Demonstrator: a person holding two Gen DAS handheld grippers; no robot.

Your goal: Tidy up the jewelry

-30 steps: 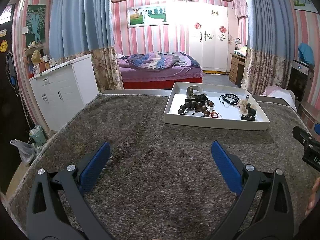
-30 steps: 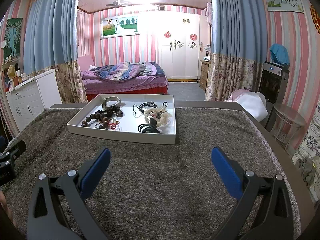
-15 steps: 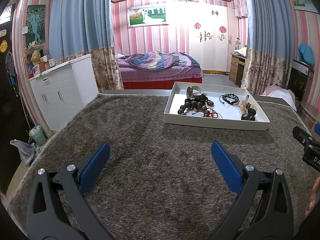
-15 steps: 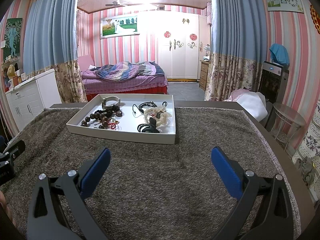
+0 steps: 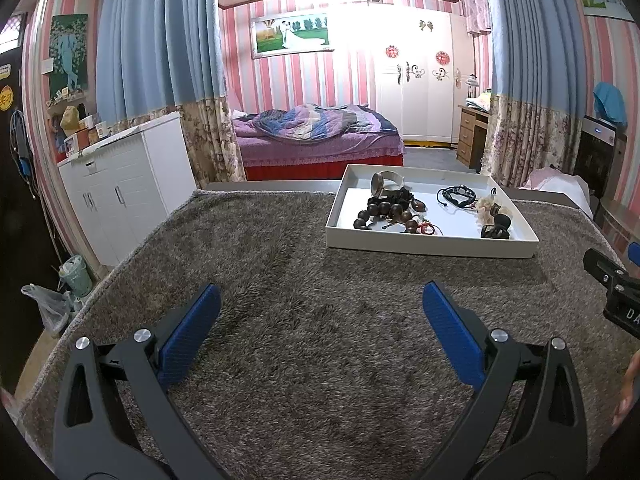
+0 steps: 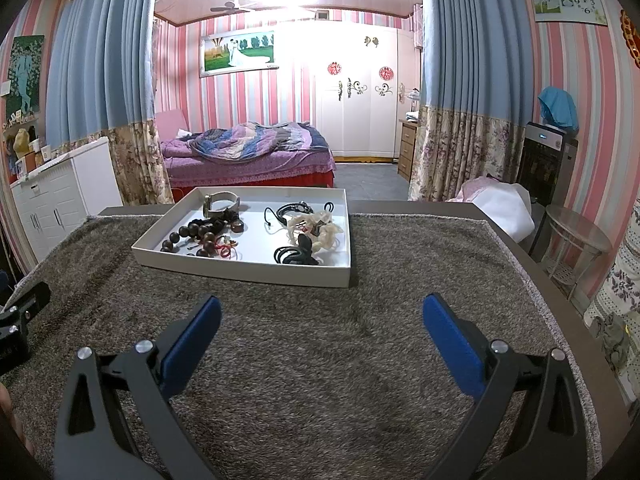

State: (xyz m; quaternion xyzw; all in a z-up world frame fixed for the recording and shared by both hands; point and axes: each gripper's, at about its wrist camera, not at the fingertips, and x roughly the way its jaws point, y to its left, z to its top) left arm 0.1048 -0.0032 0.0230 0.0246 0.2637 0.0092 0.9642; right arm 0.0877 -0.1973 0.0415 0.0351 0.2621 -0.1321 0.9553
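Presently both grippers are hovering wide open, empty, short of the tray (image 6: 240,270); right gripper (image 6: 322,320) nearer, left gripper (image 5: 320,310) facing it diagonally rightward.

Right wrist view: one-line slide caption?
Open right gripper hovers over grey carpet before a white tray of jumbled jewelry.

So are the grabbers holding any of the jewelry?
No. Both the left gripper and right gripper are open and empty; the jewelry lies in the white tray.

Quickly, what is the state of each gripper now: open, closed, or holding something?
Left gripper: open, holding nothing, above the grey carpet.
Right gripper: open, holding nothing, in front of the white tray.
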